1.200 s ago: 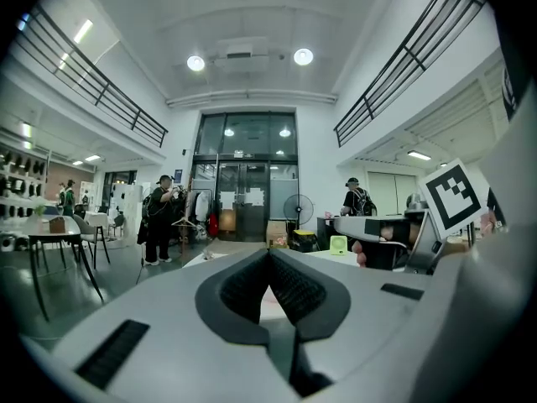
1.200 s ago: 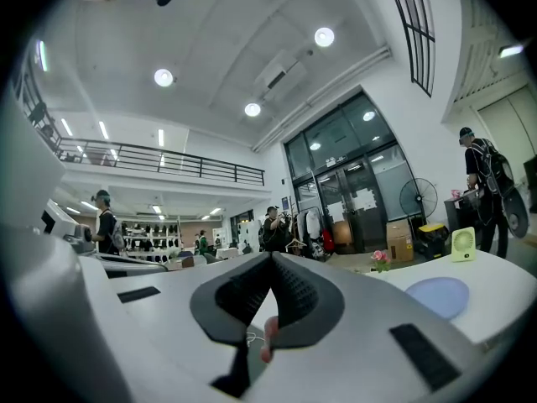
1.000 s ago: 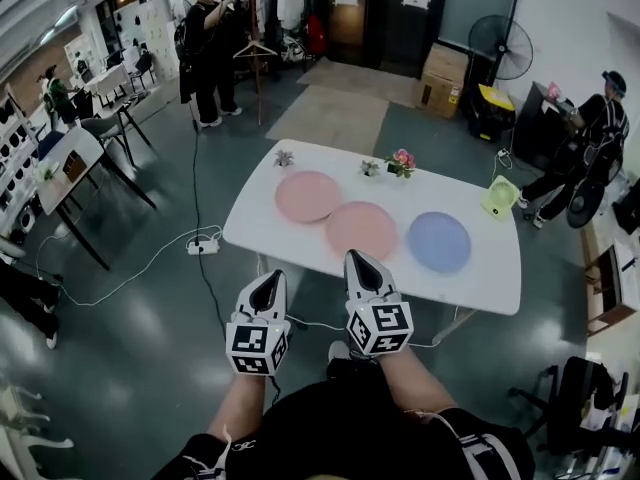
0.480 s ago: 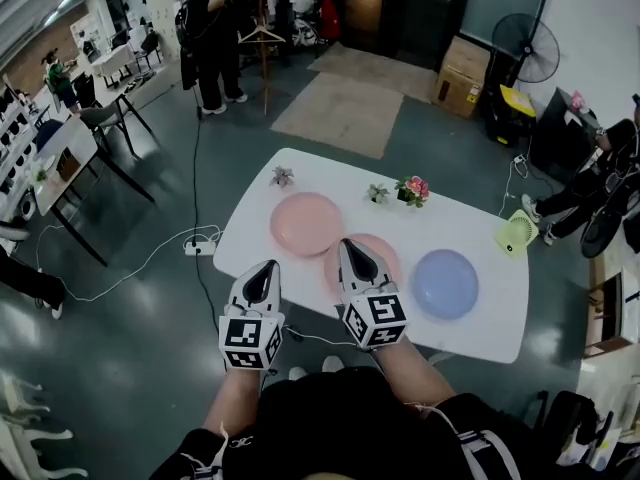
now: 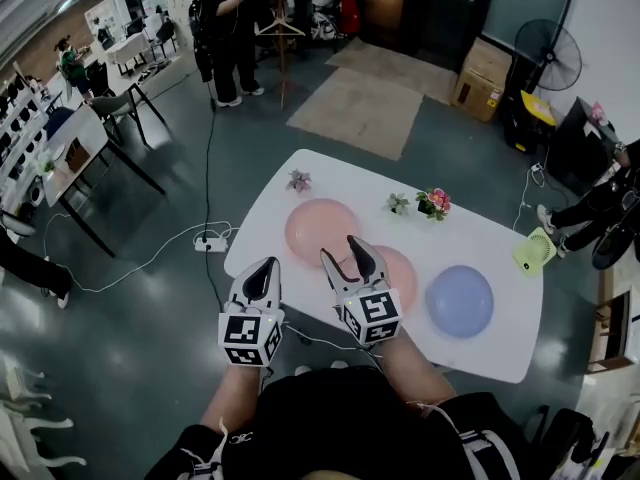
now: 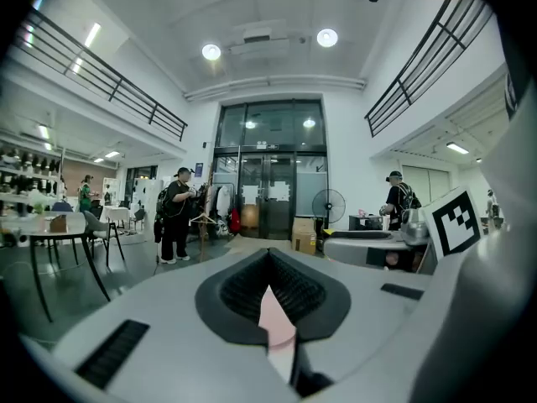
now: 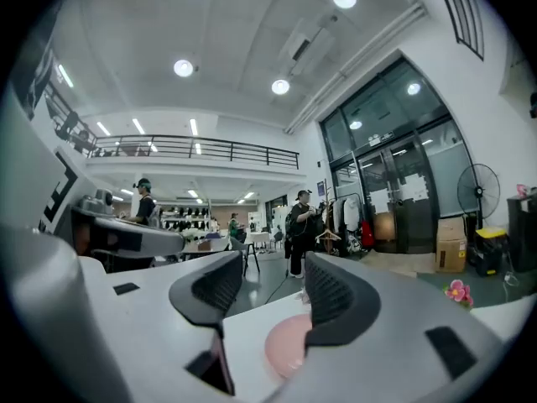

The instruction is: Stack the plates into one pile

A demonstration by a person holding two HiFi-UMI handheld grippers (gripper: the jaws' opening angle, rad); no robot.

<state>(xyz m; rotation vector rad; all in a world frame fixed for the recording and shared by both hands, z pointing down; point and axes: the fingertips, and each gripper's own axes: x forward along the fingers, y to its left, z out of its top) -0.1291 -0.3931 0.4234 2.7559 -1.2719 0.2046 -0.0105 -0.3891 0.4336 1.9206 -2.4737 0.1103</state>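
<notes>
The right gripper [image 7: 268, 285] has its two dark ribbed jaws standing wide apart; they have just been opening, and nothing is between the pads. The left gripper [image 6: 268, 267] has its jaws pressed together, with only a thin slit under the tips, and it holds nothing. In the head view both grippers are held out side by side over the near edge of the long white table [image 5: 262, 230], the left gripper [image 5: 263, 266] just at the edge and the right gripper [image 5: 343, 252] a little further in.

The task's things lie on this table in a slanted row, not stacked. The round pale pink plate [image 5: 320, 228] lies farthest to the left. The second round pink plate [image 5: 400, 271] is in the middle, and the right gripper covers its left part, so it cannot be told if these two plates touch. The round light blue plate [image 5: 459, 301] lies just beside it on the right, flat on the table.

Behind the plates, along the far edge, stand a small pot of pink flowers [image 5: 435, 202], a small pale green plant [image 5: 399, 204] and another small plant [image 5: 298, 180].
</notes>
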